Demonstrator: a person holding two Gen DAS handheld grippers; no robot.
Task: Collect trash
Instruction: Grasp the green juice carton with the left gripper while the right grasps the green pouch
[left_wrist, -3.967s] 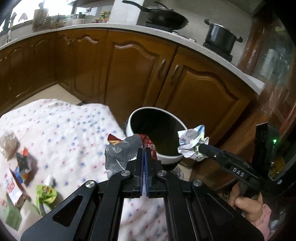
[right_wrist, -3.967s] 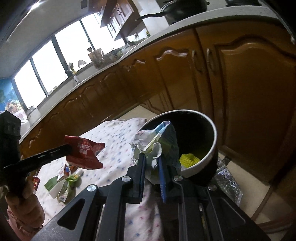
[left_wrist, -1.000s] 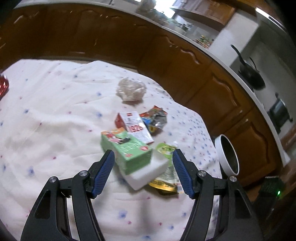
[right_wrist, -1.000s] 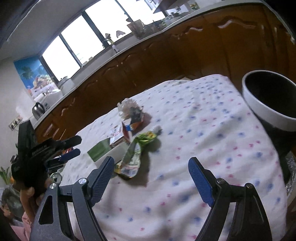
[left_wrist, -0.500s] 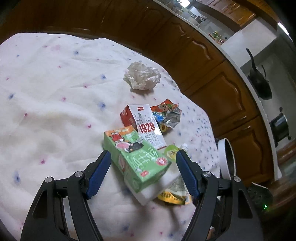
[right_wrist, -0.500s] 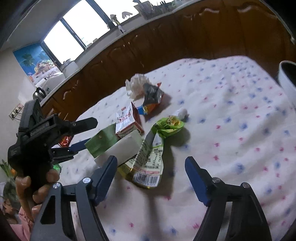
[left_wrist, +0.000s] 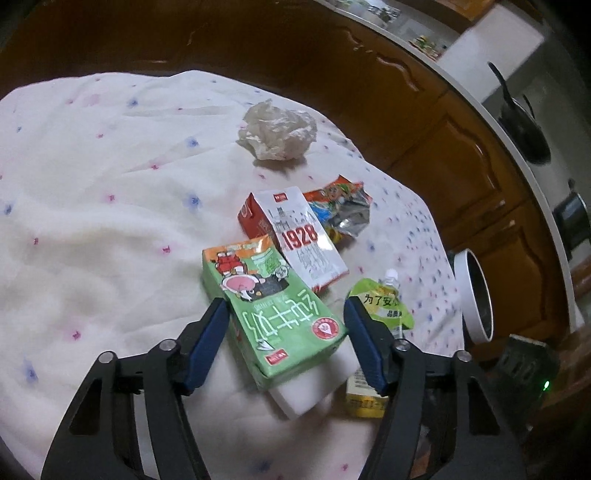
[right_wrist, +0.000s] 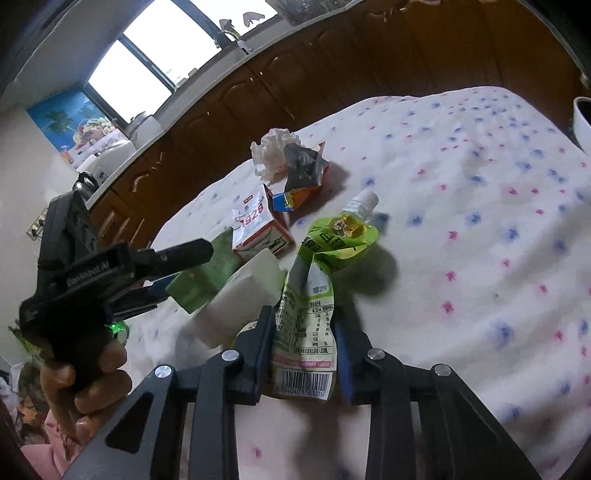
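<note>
On the dotted tablecloth (left_wrist: 92, 192), the trash lies in a loose cluster. Left gripper (left_wrist: 286, 339) straddles the green drink carton (left_wrist: 273, 306); jaws closing, carton between them, small gaps visible on both sides, so not yet clamped. Right gripper (right_wrist: 303, 347) has the flattened green spout pouch (right_wrist: 314, 291) between its jaws, closing; pads look pressed against the pouch's lower edges. Red-and-white "1928" carton (left_wrist: 295, 240) touches the green carton's far end. Foil snack wrapper (left_wrist: 343, 210) just beside it; crumpled white paper ball (left_wrist: 279, 131) farther off. White-rimmed bin (left_wrist: 474, 299) sits past the cloth's edge.
</note>
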